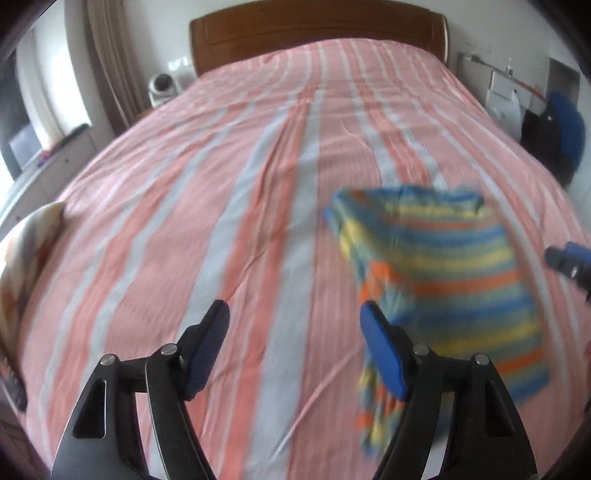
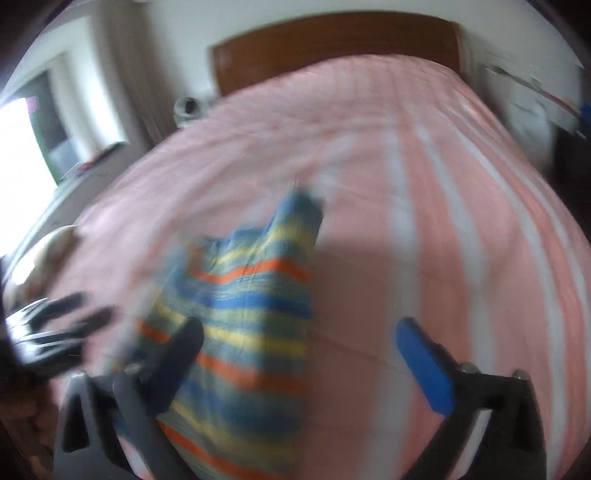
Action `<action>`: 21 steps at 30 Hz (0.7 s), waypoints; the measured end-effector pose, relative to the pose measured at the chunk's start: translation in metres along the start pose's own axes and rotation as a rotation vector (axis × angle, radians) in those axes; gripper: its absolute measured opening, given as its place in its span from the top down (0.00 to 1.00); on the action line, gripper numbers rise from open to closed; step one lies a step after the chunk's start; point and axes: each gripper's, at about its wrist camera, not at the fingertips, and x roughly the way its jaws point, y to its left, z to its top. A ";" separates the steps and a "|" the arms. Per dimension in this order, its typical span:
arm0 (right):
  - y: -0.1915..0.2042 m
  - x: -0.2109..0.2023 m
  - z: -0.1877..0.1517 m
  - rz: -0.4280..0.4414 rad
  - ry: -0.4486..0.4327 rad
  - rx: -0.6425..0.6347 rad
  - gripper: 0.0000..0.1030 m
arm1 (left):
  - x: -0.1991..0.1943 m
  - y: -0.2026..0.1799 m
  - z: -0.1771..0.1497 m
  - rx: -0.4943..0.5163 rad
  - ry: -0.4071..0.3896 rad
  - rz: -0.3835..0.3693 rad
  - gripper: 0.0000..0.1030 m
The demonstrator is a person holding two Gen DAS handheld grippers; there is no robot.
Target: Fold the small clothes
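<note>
A: The bed [image 1: 258,177] fills both views, its pink and pale grey striped cover running up to a brown wooden headboard [image 1: 314,29] at the top of the frame. Only the left wrist view shows it sharply; the right wrist view is smeared with blur.

B: And the task's thing?

A: The striped garment [image 1: 443,273], in blue, yellow and orange bands, lies on the bed cover. In the left wrist view it sits in the lower right, folded over to a rough rectangle, with one edge trailing down behind the right-hand finger. In the right wrist view it runs from the centre to the lower left and passes behind the left-hand finger.

B: What does one view give that the other lacks?

A: The left wrist view shows a pale cushion [image 1: 26,251] clearly at the left edge, and a white round device [image 1: 162,86] beside the headboard. The right wrist view shows both only as blurs.

B: The grippers?

A: The left hand-held gripper [image 1: 295,321] has its jaws apart over bare cover, nothing between them. The right hand-held gripper [image 2: 299,332] stands wide apart too; the garment lies under its left side, not clamped. Each view catches the other gripper at its edge.
</note>
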 end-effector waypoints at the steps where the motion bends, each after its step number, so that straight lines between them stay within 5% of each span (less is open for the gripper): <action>1: -0.013 -0.005 -0.009 -0.021 0.009 0.006 0.01 | -0.014 -0.001 -0.012 0.010 -0.022 0.027 0.24; 4: -0.030 -0.040 -0.036 -0.073 0.003 -0.039 0.01 | -0.054 -0.011 -0.035 0.039 -0.087 0.112 0.02; 11: 0.006 -0.153 -0.069 -0.052 -0.104 -0.156 0.01 | -0.141 -0.042 -0.043 0.059 -0.201 0.209 0.00; 16: 0.029 -0.216 -0.096 -0.035 -0.166 -0.176 0.01 | -0.176 -0.051 -0.053 0.039 -0.162 0.093 0.00; 21: 0.040 -0.232 -0.115 -0.063 -0.152 -0.197 0.00 | -0.193 -0.052 -0.062 -0.007 -0.163 0.065 0.00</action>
